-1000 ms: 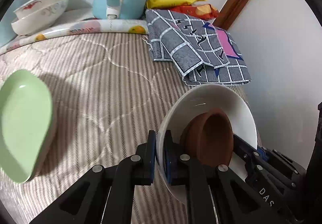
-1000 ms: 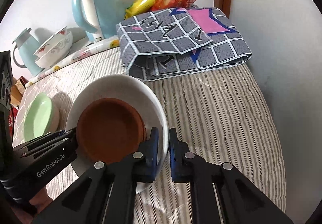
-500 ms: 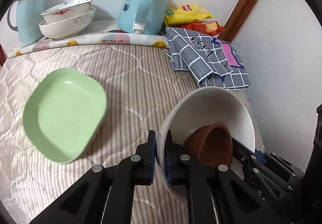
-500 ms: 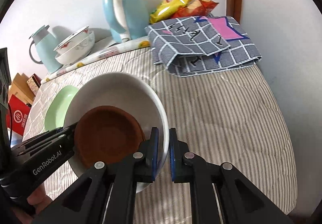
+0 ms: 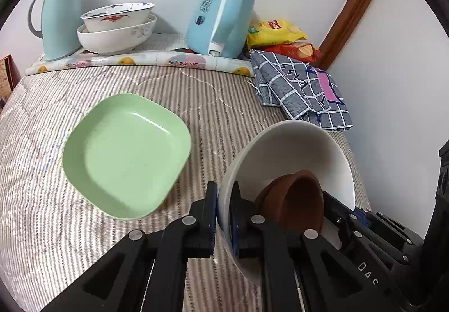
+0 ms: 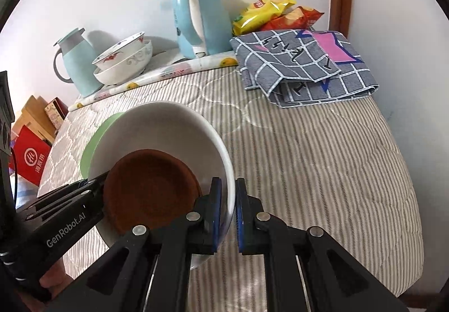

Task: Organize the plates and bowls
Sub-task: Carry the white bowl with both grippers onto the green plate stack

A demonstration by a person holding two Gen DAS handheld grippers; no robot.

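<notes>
Count: one white bowl [image 5: 291, 149] with one brown bowl [image 5: 297, 200] inside, one green plate [image 5: 126, 155], two stacked patterned bowls [image 5: 118, 29], two kettles, two snack bags, one cloth [image 5: 303, 90]. Left tool [image 5: 223, 214] nearly closed on white bowl's near rim; right tool [image 6: 227, 211] pinches the opposite rim, bowl tilted, held above the bed [image 6: 322, 157]. Green plate sits on the bed just left of white bowl, partly hidden behind it in right view. Open bedding right of white bowl up to the cloth and wall. Whether white bowl touches the bed: cannot tell.
</notes>
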